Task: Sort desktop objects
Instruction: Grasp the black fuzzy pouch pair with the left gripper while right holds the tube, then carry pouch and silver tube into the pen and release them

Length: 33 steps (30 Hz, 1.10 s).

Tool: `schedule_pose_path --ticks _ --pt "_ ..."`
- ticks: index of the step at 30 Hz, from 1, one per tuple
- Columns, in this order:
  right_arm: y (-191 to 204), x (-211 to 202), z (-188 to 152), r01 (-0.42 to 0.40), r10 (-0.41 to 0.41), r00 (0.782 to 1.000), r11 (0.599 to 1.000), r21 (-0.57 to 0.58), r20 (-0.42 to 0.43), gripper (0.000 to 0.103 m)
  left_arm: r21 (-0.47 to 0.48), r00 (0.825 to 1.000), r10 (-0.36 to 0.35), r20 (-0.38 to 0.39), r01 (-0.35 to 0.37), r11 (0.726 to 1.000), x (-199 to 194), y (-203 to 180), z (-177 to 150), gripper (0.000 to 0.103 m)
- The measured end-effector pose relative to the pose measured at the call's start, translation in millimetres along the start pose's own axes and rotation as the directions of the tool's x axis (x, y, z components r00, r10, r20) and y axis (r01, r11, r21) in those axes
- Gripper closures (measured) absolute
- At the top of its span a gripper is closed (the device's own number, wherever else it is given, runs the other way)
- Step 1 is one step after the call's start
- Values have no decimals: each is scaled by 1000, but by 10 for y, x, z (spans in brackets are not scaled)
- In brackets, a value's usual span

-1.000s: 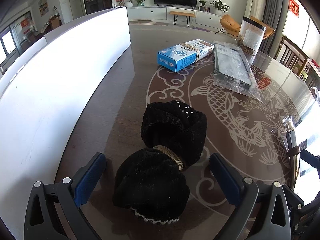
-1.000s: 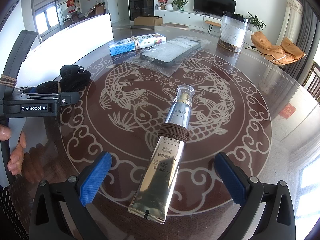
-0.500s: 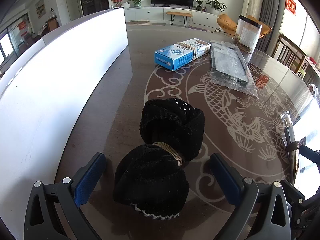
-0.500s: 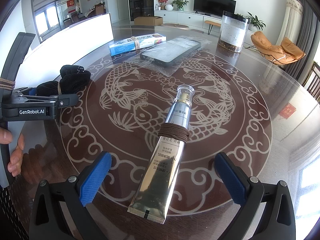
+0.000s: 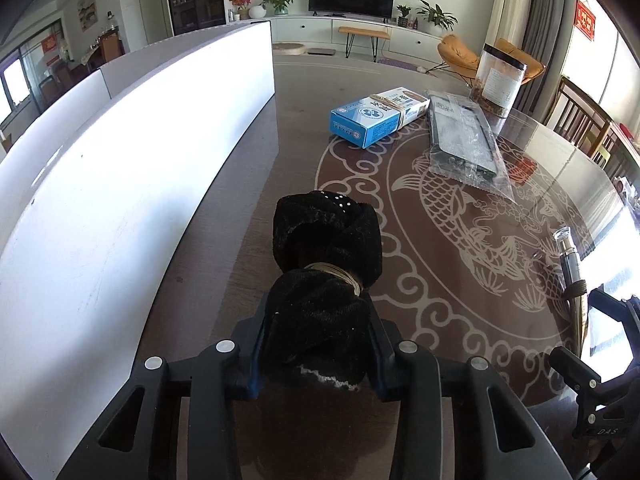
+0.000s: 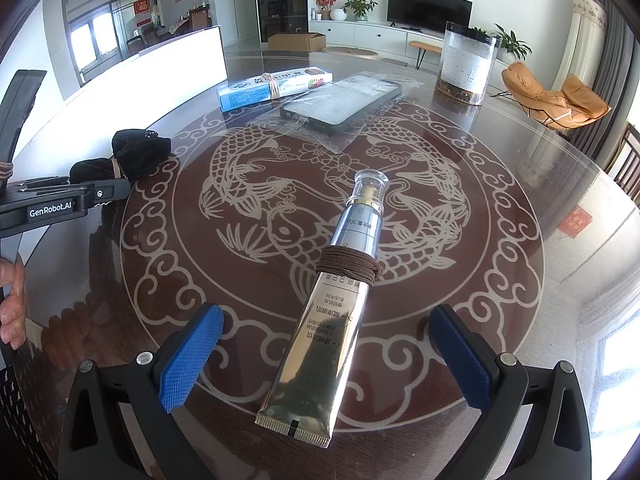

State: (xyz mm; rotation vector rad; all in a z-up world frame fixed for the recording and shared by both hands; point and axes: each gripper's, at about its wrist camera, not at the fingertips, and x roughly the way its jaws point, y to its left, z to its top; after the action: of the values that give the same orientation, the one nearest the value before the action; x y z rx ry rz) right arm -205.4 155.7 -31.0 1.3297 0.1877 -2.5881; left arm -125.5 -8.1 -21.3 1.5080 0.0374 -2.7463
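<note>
At the table's left, the left gripper [image 5: 316,344] was closing on the near lobe of the black velvet bundle [image 5: 324,280], whose long axis ran away from it. Right of that, the right gripper [image 6: 326,354] stood open astride the silver tube [image 6: 320,328], cap pointing far.

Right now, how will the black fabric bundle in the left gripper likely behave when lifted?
The black fabric bundle is probably soft and light: it bulges around the closing left gripper pads. Its free half beyond the elastic band may droop. Rolling or slipping seems unlikely.
</note>
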Motion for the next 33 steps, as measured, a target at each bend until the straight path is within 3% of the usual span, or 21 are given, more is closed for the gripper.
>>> schedule_pose_path --ticks 6,12,17,18,19,20,22,24,26,30,33 --pt "1 2 -1 0 0 1000 1000 0 0 0 48 998 -5 -66 8 999 -118 23 -172 64" --pt "-11 12 6 -7 7 1000 1000 -7 -9 0 55 997 -12 -82 17 998 -184 63 -259 64" --pt "-74 125 222 -26 22 993 999 -33 -113 1 57 997 -14 -82 19 998 -199 56 -274 64" --pt "-98 169 278 -24 21 990 1000 -21 -137 3 55 996 -20 -82 24 998 -199 57 -274 65" --pt "-119 190 335 -8 6 988 1000 -11 -155 15 52 996 -29 -81 33 998 -203 59 -275 65" --pt "-133 178 385 -7 7 986 1000 -1 -168 40 45 996 -43 -80 47 998 -211 65 -276 69" --pt "-139 153 459 -11 14 976 1000 12 -215 72 14 993 -92 -69 93 996 -240 93 -263 70" --pt "-118 112 438 -34 37 968 999 17 -248 73 0 993 -114 -18 114 994 -339 116 -232 71" --pt "-99 -8 403 -34 36 973 999 13 -227 73 -4 988 -144 47 144 990 -482 131 -191 71" --pt "-175 -345 405 -73 84 986 994 82 -145 73 17 962 -213 170 213 977 -758 99 -139 72" --pt "-178 -517 421 -99 111 987 990 99 -119 73 29 948 -238 210 237 971 -856 87 -117 72"
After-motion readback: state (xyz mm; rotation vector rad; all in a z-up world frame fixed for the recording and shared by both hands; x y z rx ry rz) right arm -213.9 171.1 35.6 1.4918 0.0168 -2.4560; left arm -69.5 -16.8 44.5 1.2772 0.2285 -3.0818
